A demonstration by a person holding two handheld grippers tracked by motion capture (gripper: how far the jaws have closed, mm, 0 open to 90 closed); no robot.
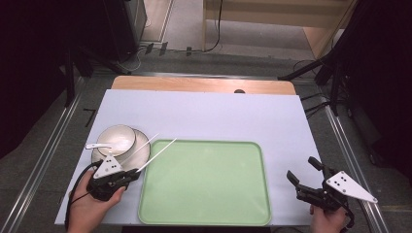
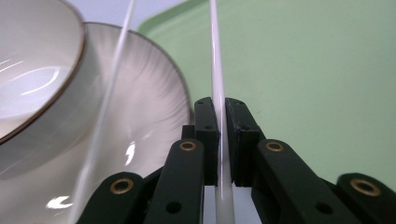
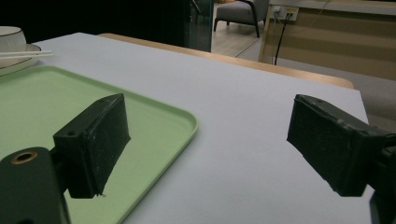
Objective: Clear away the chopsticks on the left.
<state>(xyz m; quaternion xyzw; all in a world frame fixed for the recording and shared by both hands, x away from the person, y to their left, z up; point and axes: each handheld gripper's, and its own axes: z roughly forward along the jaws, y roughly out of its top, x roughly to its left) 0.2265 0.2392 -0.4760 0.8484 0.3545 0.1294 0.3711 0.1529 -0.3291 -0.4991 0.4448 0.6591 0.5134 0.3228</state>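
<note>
One white chopstick (image 2: 215, 70) is pinched in our left tongs (image 2: 222, 140), its tip over the green tray (image 1: 209, 184); the other chopstick (image 2: 108, 93) rests on the plate (image 2: 149, 93). Our right tongs (image 3: 205, 140) hang open above the worktop (image 1: 218, 111). We judge the thin stick may pivot and slip.
</note>
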